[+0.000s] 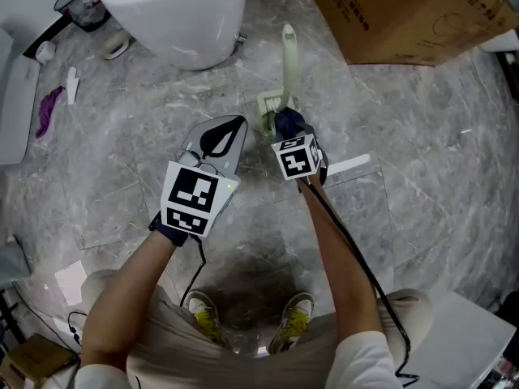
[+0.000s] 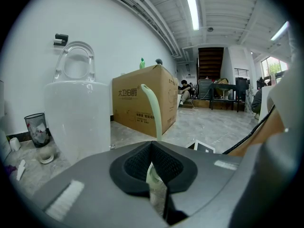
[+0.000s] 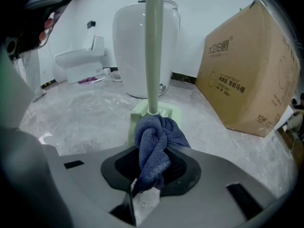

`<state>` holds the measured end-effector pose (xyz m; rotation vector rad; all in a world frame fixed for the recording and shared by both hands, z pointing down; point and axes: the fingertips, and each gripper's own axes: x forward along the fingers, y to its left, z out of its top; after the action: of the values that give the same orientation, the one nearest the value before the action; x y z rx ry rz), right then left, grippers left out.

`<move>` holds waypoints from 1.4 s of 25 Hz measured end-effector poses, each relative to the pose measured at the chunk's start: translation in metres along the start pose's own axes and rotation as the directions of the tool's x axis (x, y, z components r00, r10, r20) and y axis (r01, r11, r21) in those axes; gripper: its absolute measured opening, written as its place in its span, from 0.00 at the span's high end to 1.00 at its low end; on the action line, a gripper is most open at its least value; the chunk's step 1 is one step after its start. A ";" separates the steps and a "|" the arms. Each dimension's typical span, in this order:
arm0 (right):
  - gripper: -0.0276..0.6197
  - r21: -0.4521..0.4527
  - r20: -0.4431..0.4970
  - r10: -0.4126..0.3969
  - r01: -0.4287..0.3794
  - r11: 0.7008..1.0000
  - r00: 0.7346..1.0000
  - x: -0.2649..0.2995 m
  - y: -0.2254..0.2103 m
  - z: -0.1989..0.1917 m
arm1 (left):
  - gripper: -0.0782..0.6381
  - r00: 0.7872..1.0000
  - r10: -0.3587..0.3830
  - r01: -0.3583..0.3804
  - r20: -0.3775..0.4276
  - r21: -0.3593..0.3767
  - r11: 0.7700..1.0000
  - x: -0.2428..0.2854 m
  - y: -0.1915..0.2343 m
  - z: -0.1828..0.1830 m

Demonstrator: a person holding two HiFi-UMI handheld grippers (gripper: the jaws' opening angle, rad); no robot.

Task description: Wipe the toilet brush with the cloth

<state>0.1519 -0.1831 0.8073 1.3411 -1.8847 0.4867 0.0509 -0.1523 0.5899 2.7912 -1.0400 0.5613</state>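
The pale green toilet brush [image 1: 289, 63] stands upright in its green holder [image 1: 266, 108] on the grey marble floor, in front of the white toilet [image 1: 178, 14]. My right gripper [image 1: 289, 130] is shut on a bunched blue cloth [image 3: 154, 137], which presses against the foot of the brush handle [image 3: 153, 46] where it enters the holder [image 3: 168, 112]. Just left of the holder hovers my left gripper [image 1: 231, 132], jaws shut with nothing held. In the left gripper view the curved handle [image 2: 152, 110] rises beyond the left gripper [image 2: 152, 148].
A large cardboard box [image 1: 405, 14] stands to the right of the brush. A black wastebasket [image 1: 81, 2] and a purple item [image 1: 49, 108] lie left of the toilet. A white strip [image 1: 349, 166] lies on the floor. A second toilet [image 3: 78, 58] stands further left.
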 end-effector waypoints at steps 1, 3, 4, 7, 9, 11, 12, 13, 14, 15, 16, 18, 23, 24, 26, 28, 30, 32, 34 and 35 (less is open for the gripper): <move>0.81 -0.039 -0.006 -0.012 0.012 0.999 1.000 0.000 0.001 0.000 | 0.89 1.000 0.001 -0.001 0.000 0.001 1.000 0.000 0.000 0.000; 0.81 -0.149 -0.020 -0.047 0.044 0.988 0.999 0.000 0.003 -0.002 | 0.89 1.000 0.003 -0.003 0.003 0.000 1.000 -0.001 0.001 0.001; 0.81 -0.206 -0.028 -0.063 0.056 0.977 0.998 0.000 0.005 -0.003 | 0.89 1.000 0.005 -0.005 0.006 -0.001 1.000 -0.002 0.000 0.003; 0.81 -0.348 -0.052 -0.094 0.070 0.935 0.994 0.000 0.014 -0.006 | 0.89 1.000 0.004 -0.004 0.019 -0.002 1.000 -0.002 -0.001 0.008; 0.81 -0.431 -0.066 -0.097 0.059 0.900 0.993 0.000 0.021 -0.009 | 0.89 1.000 0.001 -0.001 0.028 -0.001 1.000 -0.001 -0.002 0.012; 0.81 -0.471 -0.071 -0.086 0.043 0.881 0.994 -0.001 0.028 -0.008 | 0.89 1.000 0.001 -0.001 0.030 0.000 1.000 -0.001 -0.001 0.014; 0.81 -0.456 -0.062 -0.075 0.039 0.889 0.995 -0.002 0.030 -0.005 | 0.89 1.000 0.005 -0.005 0.028 -0.001 1.000 -0.001 0.000 0.013; 0.81 -0.414 -0.046 -0.059 0.035 0.910 0.997 -0.004 0.031 -0.001 | 0.89 1.000 0.009 -0.009 0.025 -0.003 1.000 -0.001 0.002 0.013; 0.81 -0.354 -0.028 -0.041 0.028 0.935 0.999 -0.007 0.031 0.004 | 0.89 1.000 0.014 -0.014 0.022 -0.006 1.000 -0.001 0.004 0.012; 0.81 -0.292 -0.014 -0.024 0.019 0.956 1.000 -0.008 0.031 0.009 | 0.89 1.000 0.017 -0.017 0.020 -0.009 1.000 -0.002 0.005 0.011; 0.81 -0.241 -0.005 -0.012 0.011 0.971 1.000 -0.009 0.029 0.012 | 0.89 1.000 0.019 -0.019 0.018 -0.010 1.000 -0.003 0.005 0.010; 0.81 -0.162 -0.003 0.000 0.000 0.987 1.000 -0.008 0.025 0.014 | 0.89 1.000 0.021 -0.021 0.017 -0.007 1.000 -0.005 0.006 0.009; 0.81 0.076 -0.003 0.018 -0.018 0.997 1.000 -0.004 0.009 0.010 | 0.89 1.000 0.029 -0.029 0.012 0.000 1.000 -0.009 0.010 0.009; 0.81 0.100 -0.005 0.021 -0.020 0.995 1.000 -0.003 0.007 0.009 | 0.89 0.999 0.031 -0.031 0.012 0.001 1.000 -0.009 0.011 0.008; 0.81 0.114 -0.013 0.029 -0.027 0.993 1.000 0.000 0.007 0.008 | 0.89 0.999 0.033 -0.033 0.011 0.002 0.999 -0.010 0.013 0.008; 0.81 0.111 -0.028 0.028 -0.025 0.993 0.999 0.002 0.008 0.006 | 0.89 0.999 0.032 -0.032 0.009 0.004 0.999 -0.011 0.012 0.007; 0.81 0.094 -0.047 0.014 -0.010 0.996 0.999 0.001 0.008 0.005 | 0.89 0.999 0.032 -0.032 0.004 0.010 0.999 -0.012 0.011 0.005; 0.82 0.042 -0.063 -0.014 0.017 0.999 0.998 0.000 0.009 0.004 | 0.89 0.999 0.032 -0.032 0.000 0.032 0.999 -0.011 0.008 0.005; 0.82 -0.045 -0.070 -0.061 0.058 0.997 0.996 -0.002 0.007 0.004 | 0.89 0.999 0.032 -0.032 0.001 0.060 0.998 -0.011 0.006 0.006; 0.82 -0.100 -0.067 -0.093 0.086 0.991 0.993 -0.003 0.005 0.005 | 0.89 1.000 0.031 -0.031 0.003 0.067 0.997 -0.011 0.006 0.007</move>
<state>0.1457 -0.1831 0.8025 1.3213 -1.7595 0.3874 0.0416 -0.1518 0.5788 2.8376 -1.0867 0.6088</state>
